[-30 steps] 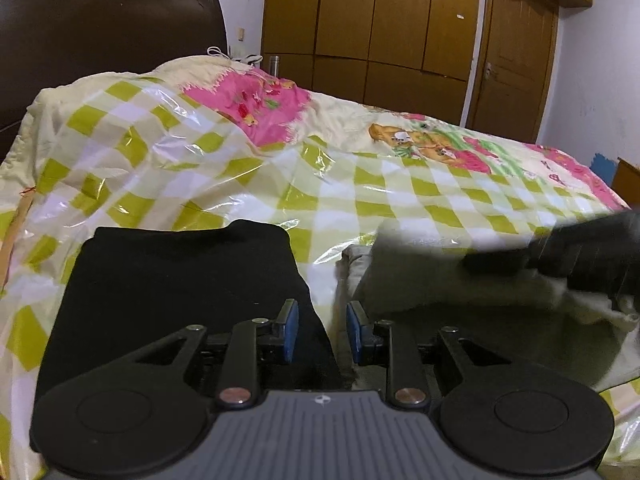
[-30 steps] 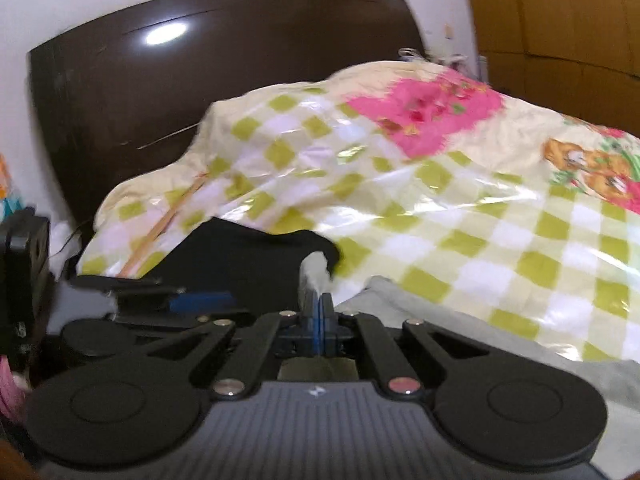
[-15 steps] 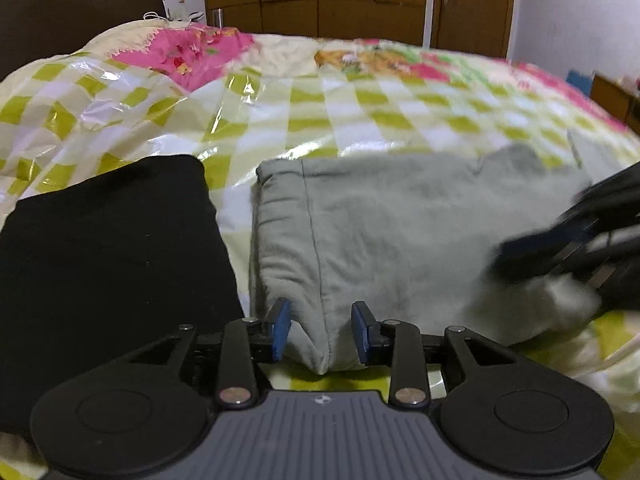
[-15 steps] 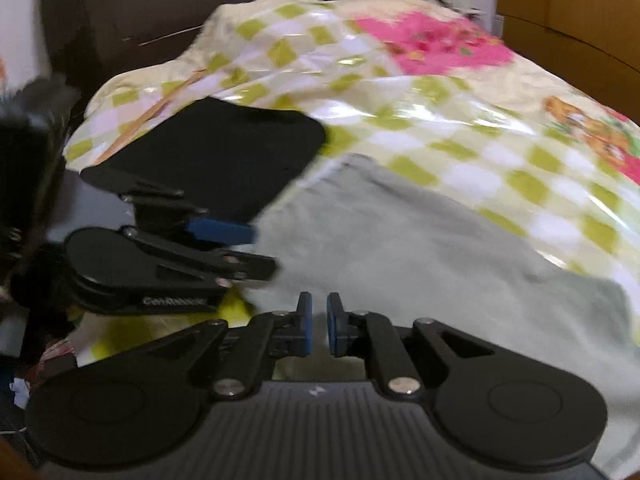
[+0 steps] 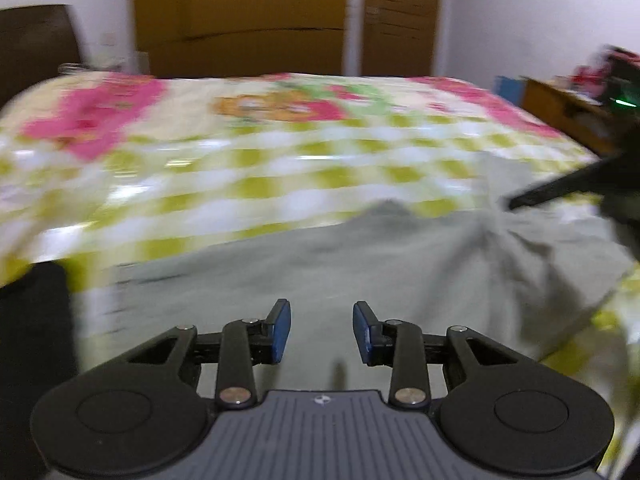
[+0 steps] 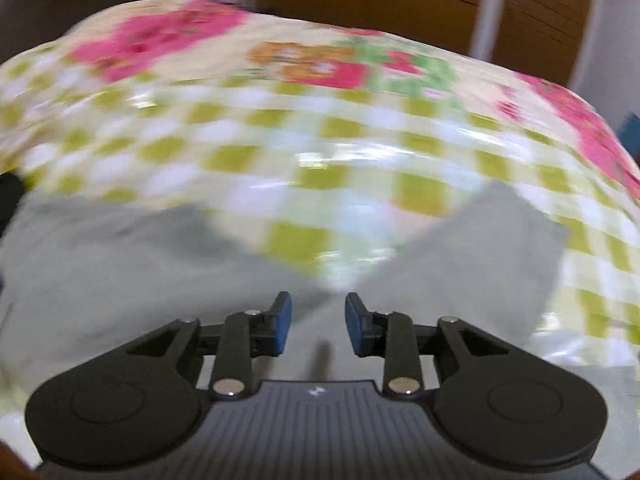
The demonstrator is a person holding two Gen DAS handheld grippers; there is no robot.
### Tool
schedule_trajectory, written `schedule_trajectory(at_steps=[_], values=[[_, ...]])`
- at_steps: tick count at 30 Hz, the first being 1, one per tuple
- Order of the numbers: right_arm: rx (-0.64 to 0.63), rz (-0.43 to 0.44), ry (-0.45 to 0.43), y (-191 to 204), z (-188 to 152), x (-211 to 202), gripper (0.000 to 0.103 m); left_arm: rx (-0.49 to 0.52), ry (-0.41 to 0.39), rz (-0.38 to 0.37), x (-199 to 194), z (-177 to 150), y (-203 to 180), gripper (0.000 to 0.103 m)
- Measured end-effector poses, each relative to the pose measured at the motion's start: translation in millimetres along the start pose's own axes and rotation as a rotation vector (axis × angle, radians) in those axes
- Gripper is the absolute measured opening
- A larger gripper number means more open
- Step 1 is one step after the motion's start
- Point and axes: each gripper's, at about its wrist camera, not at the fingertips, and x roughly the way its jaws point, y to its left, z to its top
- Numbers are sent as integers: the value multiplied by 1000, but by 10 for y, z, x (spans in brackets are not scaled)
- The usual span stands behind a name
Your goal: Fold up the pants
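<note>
Grey pants [image 5: 304,276] lie spread on the checked bedspread [image 5: 280,152], with bunched folds at the right. My left gripper [image 5: 321,334] is open and empty just above the grey cloth. In the right wrist view the pants [image 6: 100,268] show two legs parting in a V, the right leg [image 6: 480,268] angled away. My right gripper [image 6: 318,324] is open and empty over the crotch of the V. The right gripper also shows as a dark blur at the right edge of the left wrist view [image 5: 580,184]. Both views are motion-blurred.
A folded black garment [image 5: 32,320] lies at the left beside the grey pants. Brown wardrobe doors [image 5: 248,16] stand behind the bed. A dark headboard [image 5: 36,48] is at far left. A wooden desk with clutter [image 5: 572,108] stands at the right.
Both grippers have swung right, away from the black garment. The right gripper went from shut to open and let go of the grey cloth. The left gripper opened wider.
</note>
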Motion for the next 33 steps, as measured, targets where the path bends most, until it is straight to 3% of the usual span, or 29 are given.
schedule_trajectory(at_steps=[2,7,14,17,18,20,23,33], values=[[50,-51,23,-276,99,164,41,31,19,-71,223,79,-280,46],[183,-103,81,-802,340,670,42,86,73,-198,743,261,-821,47],[281,-125,154,-1103,513,1199,46,122,135,-251,1089,366,-1117,48],[315,-128,143,-1197,528,1256,40,138,155,-246,1142,333,-1191,48],[328,-128,140,-1244,536,1260,24,145,156,-242,1157,326,-1226,48],[379,-113,136,-1378,526,1236,1,158,160,-230,1147,310,-1274,48],[458,-53,112,-1584,458,1044,0,172,155,-221,1154,335,-1320,47],[502,3,21,-1880,295,423,0,201,137,-251,1106,374,-1505,43]])
